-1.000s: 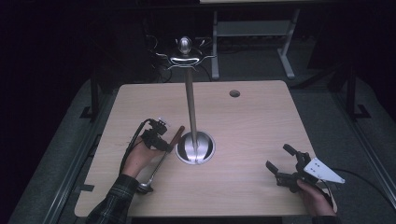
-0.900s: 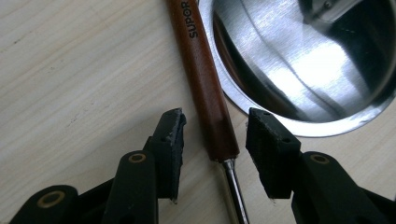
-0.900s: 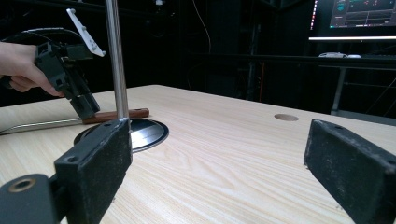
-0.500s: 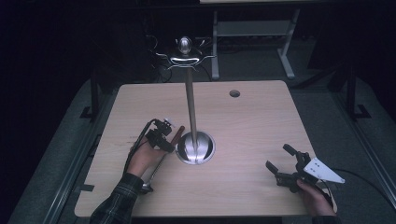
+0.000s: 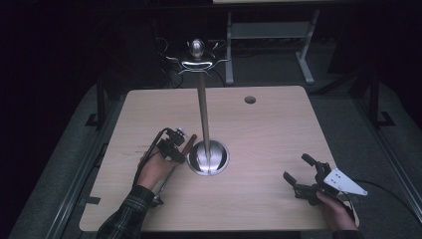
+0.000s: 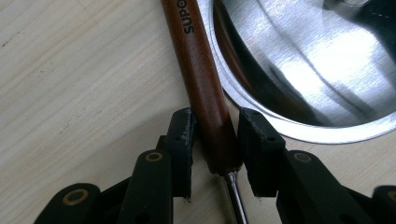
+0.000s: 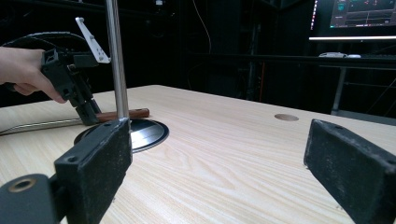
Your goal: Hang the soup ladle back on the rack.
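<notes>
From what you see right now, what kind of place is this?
Probably a lab or workshop recording setup, not a home: a bare wooden table in a dark room, a lit monitor on a bench behind, and a metal hook stand set out as a prop.

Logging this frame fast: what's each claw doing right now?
Left claw: jaws around the wooden handle, closing; contact uncertain.
Right claw: open, holding nothing.
</notes>
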The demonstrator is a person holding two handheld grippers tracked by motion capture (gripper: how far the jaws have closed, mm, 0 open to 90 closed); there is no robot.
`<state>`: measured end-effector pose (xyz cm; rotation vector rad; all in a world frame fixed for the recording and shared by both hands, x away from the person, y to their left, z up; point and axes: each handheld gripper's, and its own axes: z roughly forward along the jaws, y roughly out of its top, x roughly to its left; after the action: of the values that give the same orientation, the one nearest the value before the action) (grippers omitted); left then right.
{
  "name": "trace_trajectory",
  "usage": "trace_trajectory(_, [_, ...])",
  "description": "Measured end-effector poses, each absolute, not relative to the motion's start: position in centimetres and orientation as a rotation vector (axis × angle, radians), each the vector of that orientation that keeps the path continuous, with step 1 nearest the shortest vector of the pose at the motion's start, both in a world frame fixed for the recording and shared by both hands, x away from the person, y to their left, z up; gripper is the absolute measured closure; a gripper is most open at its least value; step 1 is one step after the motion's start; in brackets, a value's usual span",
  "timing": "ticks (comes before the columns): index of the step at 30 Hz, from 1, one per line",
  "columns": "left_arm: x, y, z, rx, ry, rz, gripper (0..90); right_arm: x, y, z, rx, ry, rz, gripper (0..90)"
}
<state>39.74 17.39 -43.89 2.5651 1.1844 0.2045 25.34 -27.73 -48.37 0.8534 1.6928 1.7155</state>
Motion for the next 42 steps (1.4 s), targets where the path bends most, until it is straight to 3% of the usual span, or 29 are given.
trace_trajectory(29, [39.9,18.6,-43.7,2.560,1.226,0.223,74.1,25.3,-27.7,-48.4,0.852,1.693,1.716,7.2])
trace_trajectory(42, [39.1,20.2,-41.8,2.445,1.151,0.247,74.0,25.3,-27.7,-48.4,0.853,1.696,1.718,7.2])
